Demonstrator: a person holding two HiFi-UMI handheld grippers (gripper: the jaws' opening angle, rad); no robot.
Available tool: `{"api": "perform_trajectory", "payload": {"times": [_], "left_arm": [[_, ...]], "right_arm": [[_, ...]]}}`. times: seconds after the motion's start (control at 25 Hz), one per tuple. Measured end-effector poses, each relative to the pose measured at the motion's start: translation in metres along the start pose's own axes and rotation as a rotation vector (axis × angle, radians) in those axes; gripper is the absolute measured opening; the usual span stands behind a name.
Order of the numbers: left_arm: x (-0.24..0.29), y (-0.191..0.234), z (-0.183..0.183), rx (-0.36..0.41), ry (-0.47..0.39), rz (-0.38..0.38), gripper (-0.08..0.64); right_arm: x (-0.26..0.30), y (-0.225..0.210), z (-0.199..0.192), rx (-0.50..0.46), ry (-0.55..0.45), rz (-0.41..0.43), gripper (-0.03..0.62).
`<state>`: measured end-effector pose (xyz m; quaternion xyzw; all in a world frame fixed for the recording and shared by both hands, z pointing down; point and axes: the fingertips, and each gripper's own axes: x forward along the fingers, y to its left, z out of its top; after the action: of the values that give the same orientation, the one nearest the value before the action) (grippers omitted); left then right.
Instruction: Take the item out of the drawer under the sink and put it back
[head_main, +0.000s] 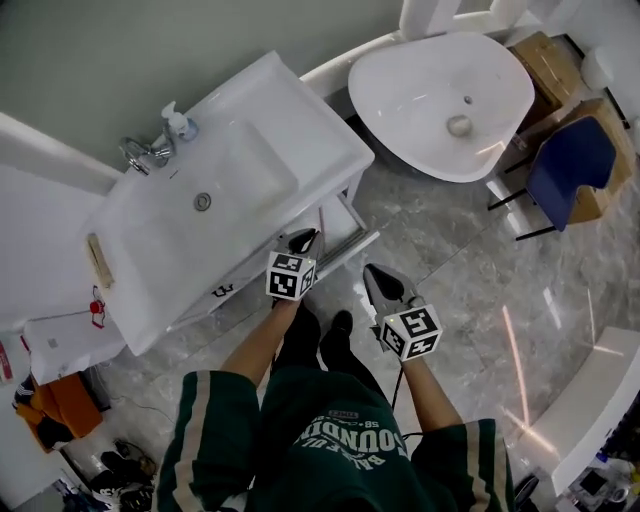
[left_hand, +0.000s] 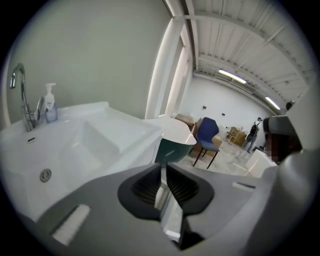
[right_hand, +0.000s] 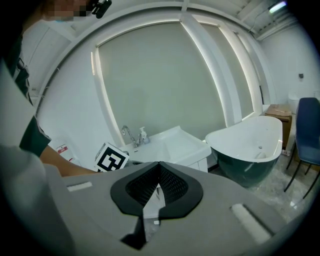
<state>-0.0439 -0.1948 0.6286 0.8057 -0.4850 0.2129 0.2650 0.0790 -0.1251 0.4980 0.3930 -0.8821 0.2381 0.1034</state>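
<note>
The white vanity with its sink stands at the left in the head view. Below its right end a white drawer is pulled partly out; what lies in it is hidden. My left gripper hovers at the drawer's near edge. Its jaws stand a narrow slit apart with nothing between them, and it looks over the sink top. My right gripper hangs over the floor to the right of the drawer, shut and empty. It faces the vanity from a distance.
A faucet and a soap bottle stand at the sink's back. A white bathtub lies at the upper right, with a blue chair and cardboard boxes beyond. Grey marble floor lies to the right.
</note>
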Motion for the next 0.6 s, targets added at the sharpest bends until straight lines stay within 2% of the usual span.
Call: {"api": "perform_trajectory", "payload": {"times": [0.12,0.4,0.6], "left_arm": [[-0.033,-0.002,0.019,0.03,-0.055,0.017,0.052],[-0.105,0.001,0.07,0.119,-0.184,0.073,0.051],[-0.164,-0.006,0.093,0.149,-0.265,0.104,0.051]], "right_arm": [[-0.003,0.015,0.016,-0.027,-0.02,0.029,0.002],[0.007,0.043,0.063,-0.13,-0.078,0.119,0.002],[0.001,0.064,0.089,-0.203,-0.105,0.16,0.002]]}}
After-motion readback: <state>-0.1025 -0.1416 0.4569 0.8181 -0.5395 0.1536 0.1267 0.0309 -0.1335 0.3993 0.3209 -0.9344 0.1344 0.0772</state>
